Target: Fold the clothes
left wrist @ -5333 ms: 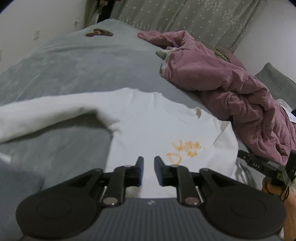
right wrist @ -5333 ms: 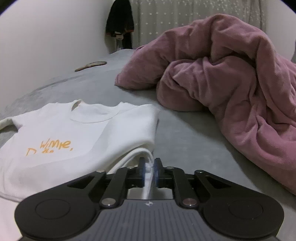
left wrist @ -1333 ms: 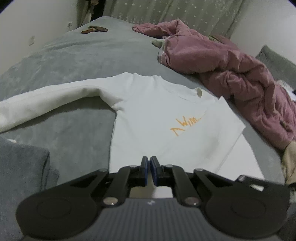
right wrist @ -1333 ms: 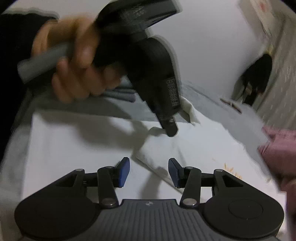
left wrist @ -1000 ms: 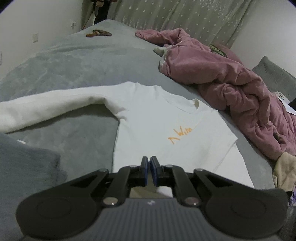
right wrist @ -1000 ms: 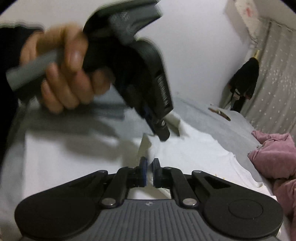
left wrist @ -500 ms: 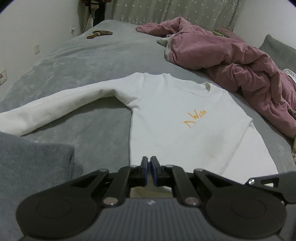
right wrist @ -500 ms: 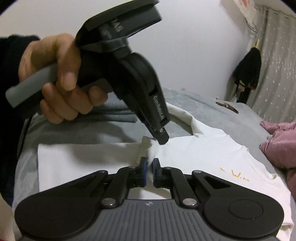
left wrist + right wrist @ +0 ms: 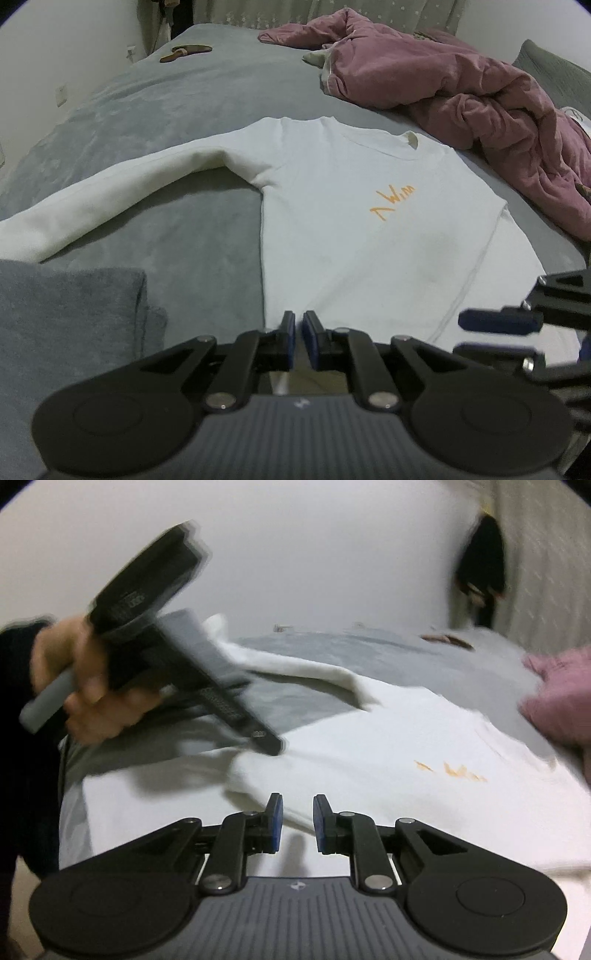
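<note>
In the left wrist view our left tongs (image 9: 299, 341) stand nearly closed at the near hem of the white sweatshirt (image 9: 343, 236), the blue pads a sliver apart; a pale strip shows low in the gap, so we judge they pinch the hem, though the cloth in the grip is mostly hidden. Our right tongs (image 9: 297, 821) stand open with nothing between the pads, hovering just over a folded flap of the same sweatshirt. The right wrist view is blurred, and in it a hand (image 9: 88, 686) holds the left tongs' handle, their tips down on that flap. The sweatshirt lies flat and chest-up on the grey bed (image 9: 177, 118), neck to the far side. On its right side the cloth is already turned in over the body, and a seam runs down that folded edge. The left sleeve (image 9: 122, 192) is stretched out to the left across the bed, unfolded. So we judge the fold part done: one side is in, while the left sleeve and the lengthwise fold of the body are yet to do. Farther out, a pink blanket (image 9: 461, 85) lies bunched at the far right, and a grey cloth (image 9: 66, 317) sits near left. The only writing is orange lettering on the chest (image 9: 393, 201), partly covered; we can read "Win", the rest not.
</note>
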Demonstrator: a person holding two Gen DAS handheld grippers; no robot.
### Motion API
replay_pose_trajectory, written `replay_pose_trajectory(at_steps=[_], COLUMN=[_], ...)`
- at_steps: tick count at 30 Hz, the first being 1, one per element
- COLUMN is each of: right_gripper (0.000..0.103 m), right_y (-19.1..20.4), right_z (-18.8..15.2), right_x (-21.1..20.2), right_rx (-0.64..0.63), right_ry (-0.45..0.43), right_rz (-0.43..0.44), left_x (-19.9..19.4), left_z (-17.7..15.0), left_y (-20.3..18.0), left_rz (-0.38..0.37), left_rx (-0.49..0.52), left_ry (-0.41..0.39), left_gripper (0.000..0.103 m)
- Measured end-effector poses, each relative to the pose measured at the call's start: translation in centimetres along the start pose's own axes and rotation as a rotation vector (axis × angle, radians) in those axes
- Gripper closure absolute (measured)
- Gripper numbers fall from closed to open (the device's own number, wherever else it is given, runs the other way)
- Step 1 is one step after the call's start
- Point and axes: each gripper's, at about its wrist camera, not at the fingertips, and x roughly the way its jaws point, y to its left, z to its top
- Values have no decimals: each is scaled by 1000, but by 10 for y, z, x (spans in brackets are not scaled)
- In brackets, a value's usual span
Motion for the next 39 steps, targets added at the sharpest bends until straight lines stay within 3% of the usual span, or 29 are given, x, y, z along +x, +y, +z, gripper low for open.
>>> replay_pose_trajectory(at_steps=[4,6,11,13,14,15,18,22,24,28,36,39], right_gripper=[84,75,75,77,88,92,92,92,90,90,91,90], right_y=[6,16,28,30,31,34,42,39,38,38,40,36], right_z=[3,5,9,9,8,7,4,4,5,11,5,7], right_x=[6,11,29,37,40,44,47,47,44,35,51,46], right_rx=[5,-17,-4,-3,-14,-28,-79,-51,-41,-12,21,49], right_ry=[-36,-54,-67,-47,-34,-7,40,55,33,-39,41,45], right_rz=[20,27,35,54,67,84,78,93,98,114,110,121], left_x=[-3,-3,-4,-4,-5,-6,-11,-19,-23,-22,0,9], left_z=[1,-1,-2,-1,-1,1,5,11,14,12,1,-4], left_y=[0,-1,-4,-2,-1,1,8,15,19,4,-12,-14], left_rz=[-9,-3,7,5,4,7,11,-4,-11,-49,-58,-14], left_rx=[3,19,44,36,32,25,2,-33,-51,7,64,99], left_ry=[-5,-2,-3,-5,-5,-12,-36,-77,-97,-104,-22,11], left_gripper=[94,94,94,94,94,94,94,94,94,93,93,93])
